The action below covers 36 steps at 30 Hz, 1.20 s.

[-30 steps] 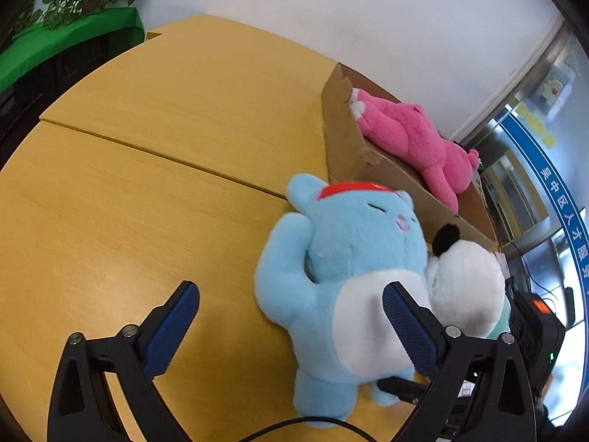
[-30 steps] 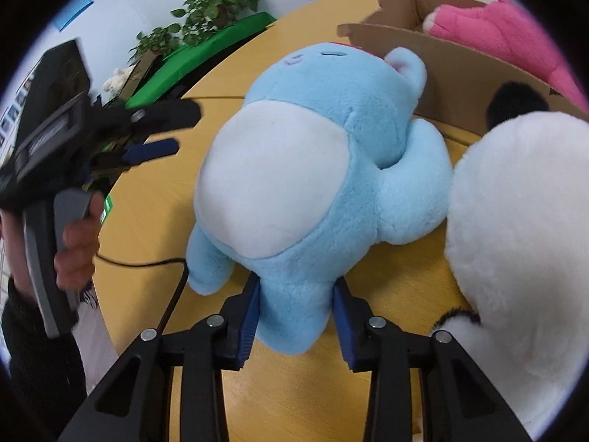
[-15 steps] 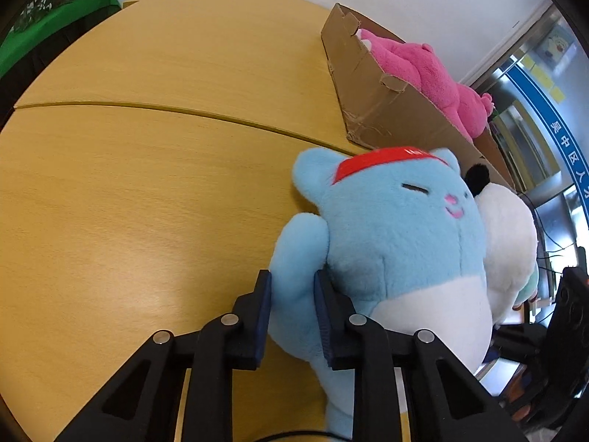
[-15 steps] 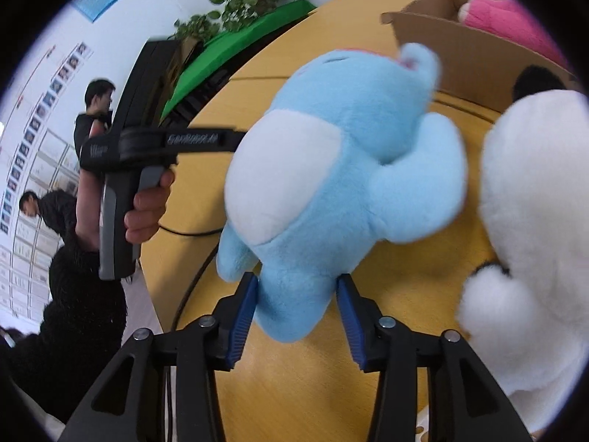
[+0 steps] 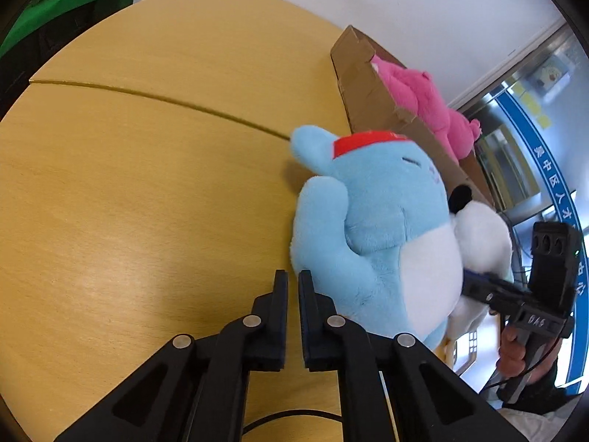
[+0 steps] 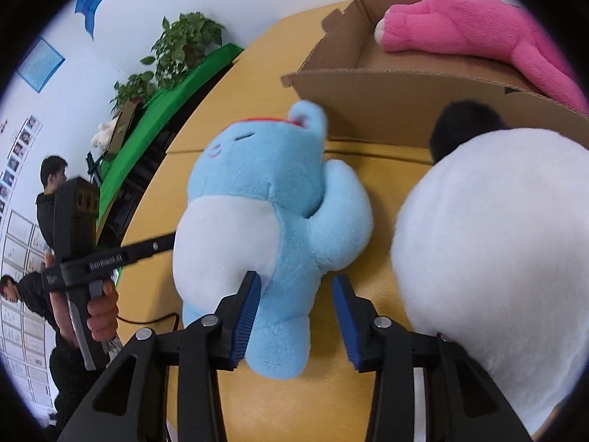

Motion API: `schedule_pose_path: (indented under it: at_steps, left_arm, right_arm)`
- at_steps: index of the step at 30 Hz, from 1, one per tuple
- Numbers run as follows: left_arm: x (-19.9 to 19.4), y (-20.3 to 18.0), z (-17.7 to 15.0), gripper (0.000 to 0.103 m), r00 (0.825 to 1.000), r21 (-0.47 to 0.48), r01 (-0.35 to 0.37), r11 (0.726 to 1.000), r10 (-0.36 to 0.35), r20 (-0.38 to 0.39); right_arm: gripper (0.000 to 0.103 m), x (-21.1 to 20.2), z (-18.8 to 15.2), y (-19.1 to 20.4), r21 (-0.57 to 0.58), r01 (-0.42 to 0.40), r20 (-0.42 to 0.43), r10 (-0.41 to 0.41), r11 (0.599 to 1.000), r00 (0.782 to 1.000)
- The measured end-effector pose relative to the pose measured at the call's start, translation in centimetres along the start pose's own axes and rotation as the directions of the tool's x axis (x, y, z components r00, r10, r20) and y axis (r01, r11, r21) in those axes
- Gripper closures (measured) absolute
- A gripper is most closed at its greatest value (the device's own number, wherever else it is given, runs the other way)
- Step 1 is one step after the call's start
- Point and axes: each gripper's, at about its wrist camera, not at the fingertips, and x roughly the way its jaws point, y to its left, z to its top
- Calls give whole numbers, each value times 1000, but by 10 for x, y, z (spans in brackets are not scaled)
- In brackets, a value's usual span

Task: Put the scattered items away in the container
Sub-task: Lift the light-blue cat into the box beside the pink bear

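A light-blue plush (image 5: 375,221) with a red headband and white belly leans against a big white plush (image 5: 482,235) on the wooden table. My left gripper (image 5: 292,283) is shut just left of the plush's raised arm, and bare table shows in its narrow gap. My right gripper (image 6: 296,280) has the blue plush (image 6: 265,184) by one leg. Its jaws are closing: the left pad touches the fur, the right pad stands a little off. Behind stands the cardboard box (image 6: 386,103) with a pink plush (image 6: 460,25) lying in it.
The white plush (image 6: 497,239) fills the right of the right wrist view, close to my right finger. A green shelf with potted plants (image 6: 184,48) lines the table's far side, and people (image 6: 51,184) stand beyond it. A black cable (image 5: 294,416) trails under my left gripper.
My left gripper went from wide open to shut and now sits beside the blue plush's arm. The plush went from lying flat to tilted upright. My right jaws spread slightly around its leg.
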Motion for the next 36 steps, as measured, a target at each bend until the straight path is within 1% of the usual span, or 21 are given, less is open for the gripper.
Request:
schedule_pose_path:
  at_steps: [1, 2, 3, 4, 5, 7, 9, 11, 12, 15, 18, 20, 22, 23, 24, 25, 26, 29, 31, 33, 36]
  left_arm:
    - [0, 3, 2, 96, 1000, -8, 5, 1000, -5, 3]
    - [1, 7, 4, 90, 1000, -19, 14, 1000, -13, 5]
    - [2, 11, 6, 75, 1000, -30, 22, 999, -22, 6]
    - [1, 14, 8, 66, 999, -40, 31, 999, -30, 12]
    - [-2, 18, 9, 52, 999, -48, 41, 998, -40, 22]
    - [-9, 25, 11, 44, 998, -57, 54, 997, -52, 42]
    - [-17, 30, 16, 28, 997, -52, 40, 998, -37, 62]
    - [-23, 37, 24, 23, 997, -57, 35, 998, -31, 73]
    - [-22, 36, 29, 23, 997, -55, 37, 998, -33, 72]
    - [-8, 22, 48, 22, 998, 9, 44, 999, -44, 38]
    - [24, 3, 63, 22, 998, 101, 46, 994, -41, -56]
    - [42, -3, 67, 22, 994, 125, 37, 991, -24, -105]
    - [52, -5, 70, 23, 990, 138, 47, 989, -28, -138]
    - [53, -6, 70, 31, 988, 147, 58, 987, -36, -148]
    - [55, -8, 68, 49, 986, 155, 68, 986, -43, -161]
    - [57, -11, 67, 58, 983, 163, 79, 984, -50, -175]
    - [57, -14, 65, 69, 982, 176, 76, 981, -44, -183]
    - [50, -27, 56, 73, 986, 226, 28, 974, 11, -169]
    - [41, -32, 51, 75, 988, 239, 0, 971, 37, -148]
    - [30, -37, 45, 76, 991, 235, -9, 972, 40, -125]
    - [9, -48, 43, 77, 997, 226, -7, 974, 24, -74]
  right_arm:
    - [63, 4, -3, 5, -19, -18, -14, 17, 1000, 1000]
    - [63, 8, -7, 11, -37, -37, -29, 36, 999, 999]
    - [63, 12, -11, 17, -55, -57, -44, 55, 997, 998]
    - [63, 13, -14, 23, -70, -74, -58, 70, 995, 996]
    - [63, 13, -18, 30, -85, -91, -72, 85, 992, 994]
    - [63, 13, -19, 33, -73, -97, -73, 92, 993, 993]
    - [63, 6, -20, 27, -28, -82, -56, 80, 996, 995]
    - [58, -3, -19, 16, 34, -61, -26, 62, 998, 998]
    - [53, -8, -18, 10, 68, -53, -11, 54, 996, 998]
    - [52, -6, -13, -3, 141, -4, 11, 2, 990, 1000]
    - [52, 9, -7, -7, 203, 46, 6, -48, 978, 999]
    - [52, 21, -5, -10, 228, 90, -13, -89, 970, 996]
    - [54, 31, -3, -13, 250, 119, -31, -114, 961, 993]
    - [55, 35, -2, -15, 259, 124, -40, -118, 958, 992]
    - [61, 38, -1, -16, 260, 121, -46, -113, 958, 993]
    - [68, 39, 0, -14, 252, 113, -51, -104, 961, 993]
    - [70, 41, 1, -13, 243, 104, -55, -94, 964, 994]
    - [76, 42, 2, -4, 193, 130, -57, -121, 973, 991]
    - [80, 40, 0, 0, 174, 118, -62, -109, 978, 992]
    - [82, 36, 0, 4, 147, 117, -53, -110, 982, 992]
    - [83, 20, 4, 13, 102, 123, -11, -122, 987, 992]
